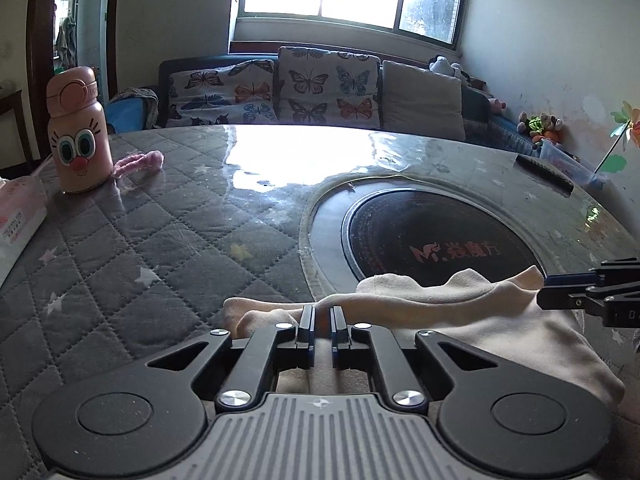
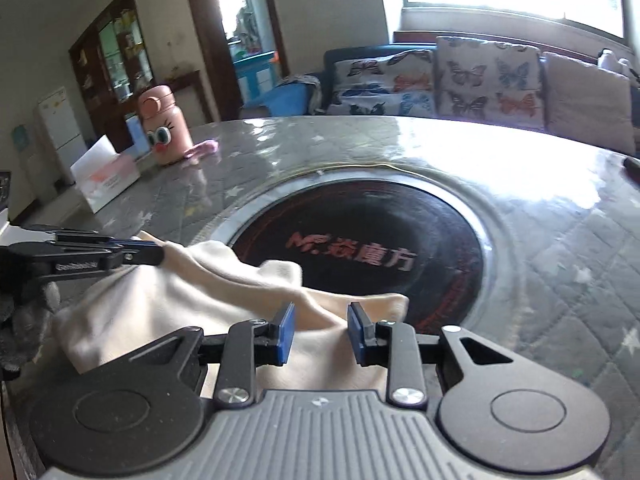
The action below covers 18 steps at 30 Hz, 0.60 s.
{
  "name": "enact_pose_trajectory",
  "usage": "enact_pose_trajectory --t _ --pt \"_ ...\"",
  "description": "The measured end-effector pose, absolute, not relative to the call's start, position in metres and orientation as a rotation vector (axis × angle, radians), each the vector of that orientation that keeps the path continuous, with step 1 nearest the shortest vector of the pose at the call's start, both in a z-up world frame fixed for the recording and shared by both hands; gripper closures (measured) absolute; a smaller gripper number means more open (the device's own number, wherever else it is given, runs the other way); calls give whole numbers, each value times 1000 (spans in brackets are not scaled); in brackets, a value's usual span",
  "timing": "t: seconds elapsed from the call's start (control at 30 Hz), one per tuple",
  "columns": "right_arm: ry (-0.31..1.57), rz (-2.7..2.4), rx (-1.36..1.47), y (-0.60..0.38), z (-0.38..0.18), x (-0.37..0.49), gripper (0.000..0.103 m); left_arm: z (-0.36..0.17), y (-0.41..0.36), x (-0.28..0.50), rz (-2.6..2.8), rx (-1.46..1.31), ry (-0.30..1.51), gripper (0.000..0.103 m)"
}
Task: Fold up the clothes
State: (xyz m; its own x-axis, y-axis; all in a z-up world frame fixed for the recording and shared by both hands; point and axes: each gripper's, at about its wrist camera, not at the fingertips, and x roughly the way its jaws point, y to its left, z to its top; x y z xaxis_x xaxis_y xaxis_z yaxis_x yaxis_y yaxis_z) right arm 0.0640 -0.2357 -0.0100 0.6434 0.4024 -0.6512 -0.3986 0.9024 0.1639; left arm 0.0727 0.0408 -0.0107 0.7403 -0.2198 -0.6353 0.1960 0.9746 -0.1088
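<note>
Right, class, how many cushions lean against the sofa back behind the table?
3: a butterfly-print cushion on the left, a taller butterfly cushion in the middle, a plain beige cushion on the right. The table edge may hide others.

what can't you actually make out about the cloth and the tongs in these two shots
- What the cream garment is: bunched in both views, its near part hidden under each tool's body.
- Whether the left tongs pinch fabric: left wrist view shows the jaws nearly shut over a fold; contact is hidden.
- Whether the right tongs touch the cloth: open jaws straddle it; right wrist view is motion-blurred.
- Print on the tissue pack: too small, cut by the edge.
</note>
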Motion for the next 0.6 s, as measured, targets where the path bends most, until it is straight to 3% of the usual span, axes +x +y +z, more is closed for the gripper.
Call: enact_pose_trajectory --t 0.23,0.3,0.33,0.37,0.6 --pt "745 426 -41 -244 -15 63 74 -12 40 72 -218 -33 696 90" --pt "742 431 -63 -242 -16 62 82 -13 40 72 -217 -33 694 90" --pt "738 430 -79 -241 -16 62 95 -13 41 72 -216 -33 694 90" --pt "731 423 -101 -238 -16 61 99 -14 41 72 -215 -32 694 90" --pt "681 394 -204 -229 -16 63 101 -16 41 71 -211 -21 689 90"
